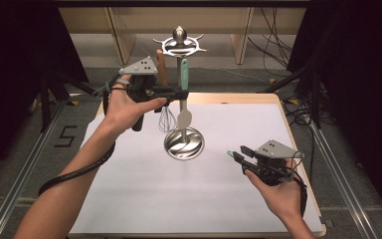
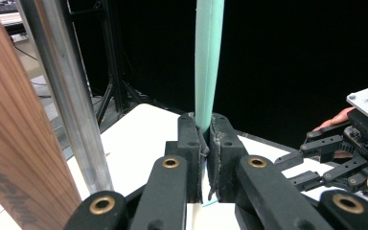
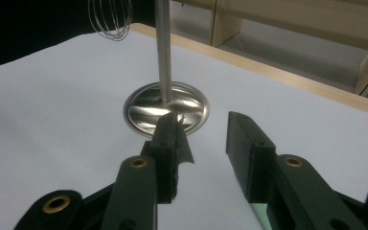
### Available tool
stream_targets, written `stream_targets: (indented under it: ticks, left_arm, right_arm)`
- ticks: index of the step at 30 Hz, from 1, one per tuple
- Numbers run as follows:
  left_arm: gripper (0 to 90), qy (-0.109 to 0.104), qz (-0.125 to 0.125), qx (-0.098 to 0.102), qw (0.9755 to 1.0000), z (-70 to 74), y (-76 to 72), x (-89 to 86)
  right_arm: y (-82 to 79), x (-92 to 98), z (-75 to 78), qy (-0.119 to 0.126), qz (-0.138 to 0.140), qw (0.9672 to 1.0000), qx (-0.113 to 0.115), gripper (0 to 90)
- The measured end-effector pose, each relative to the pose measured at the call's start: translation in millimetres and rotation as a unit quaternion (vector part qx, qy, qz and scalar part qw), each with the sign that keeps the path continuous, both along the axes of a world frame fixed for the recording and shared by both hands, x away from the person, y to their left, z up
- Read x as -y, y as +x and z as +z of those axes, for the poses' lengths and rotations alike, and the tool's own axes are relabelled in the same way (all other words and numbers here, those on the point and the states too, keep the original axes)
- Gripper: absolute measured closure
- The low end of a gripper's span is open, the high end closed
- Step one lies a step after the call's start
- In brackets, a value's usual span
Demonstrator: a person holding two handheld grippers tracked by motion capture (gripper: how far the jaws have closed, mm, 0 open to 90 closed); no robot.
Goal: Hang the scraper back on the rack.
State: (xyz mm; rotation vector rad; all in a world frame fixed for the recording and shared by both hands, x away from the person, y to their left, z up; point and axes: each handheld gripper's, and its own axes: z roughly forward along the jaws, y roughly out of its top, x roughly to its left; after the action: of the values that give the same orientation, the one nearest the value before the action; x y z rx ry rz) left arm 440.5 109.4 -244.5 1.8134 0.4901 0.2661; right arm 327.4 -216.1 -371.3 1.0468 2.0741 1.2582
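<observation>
Mint-green utensil handle [image 2: 209,62] is clamped by left gripper [image 2: 204,132]; right gripper [image 3: 206,129] gapes empty.

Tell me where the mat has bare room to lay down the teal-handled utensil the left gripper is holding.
The white mat is bare across its near half, between the stand's round base and the near edge, and to the left below the left gripper. It is crowded at the stand's pole, where the whisk and the teal-handled utensil hang. The right gripper takes the right side.

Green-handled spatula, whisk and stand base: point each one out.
Green-handled spatula [image 2: 207,62], left gripper view, on its handle.
Whisk [image 3: 110,19], right gripper view, on its wire loops.
Stand base [image 1: 184,144], high view, on the round metal foot.
</observation>
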Motion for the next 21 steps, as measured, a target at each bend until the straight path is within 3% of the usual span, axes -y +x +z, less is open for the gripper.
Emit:
stream_targets:
  ticks: [6,8,10,11,12,14,16,17,21]
  left_arm:
    - [84.3,0.0,-0.003,-0.004,1.0,0.1,2.8,0.8]
    - [84.3,0.002,0.0,-0.006,1.0,-0.1,4.4,-0.4]
    - [84.3,0.0,0.001,-0.009,1.0,-1.2,6.0,-1.0]
    - [84.2,0.014,-0.011,0.018,0.9997,-0.6,11.6,-3.1]
    - [84.2,0.012,-0.007,0.013,0.9998,-0.9,11.6,-3.2]
    - [84.2,0.017,-0.009,0.025,0.9995,-1.1,15.0,-4.5]
    - [84.1,0.015,-0.008,0.022,0.9996,-1.9,16.2,-4.6]
    - [84.1,-0.005,0.006,-0.016,0.9998,-3.5,10.9,-2.1]
    - [83.6,-0.007,0.014,-0.015,0.9998,-4.5,12.2,-2.1]
  right_arm:
    - [-0.7,-0.4,0.2,0.002,-0.001,1.0,-0.004,65.6]
    - [1.2,-0.5,-1.4,0.006,-0.002,0.9999,0.013,65.6]
    - [0.8,2.0,0.5,-0.009,0.003,0.9999,0.007,65.5]
    - [0.5,1.1,0.1,-0.003,0.002,1.0,0.005,65.6]
    - [-0.3,0.1,0.0,0.001,0.0,1.0,-0.001,65.5]
    - [-0.3,0.0,0.2,0.002,0.0,1.0,-0.001,65.5]
    - [1.5,-0.2,-1.0,0.003,-0.002,0.9999,0.015,65.4]
    - [1.7,0.7,-0.6,-0.002,-0.002,0.9998,0.018,65.4]
    - [1.2,1.6,-0.9,-0.003,0.008,1.0,-0.001,64.9]
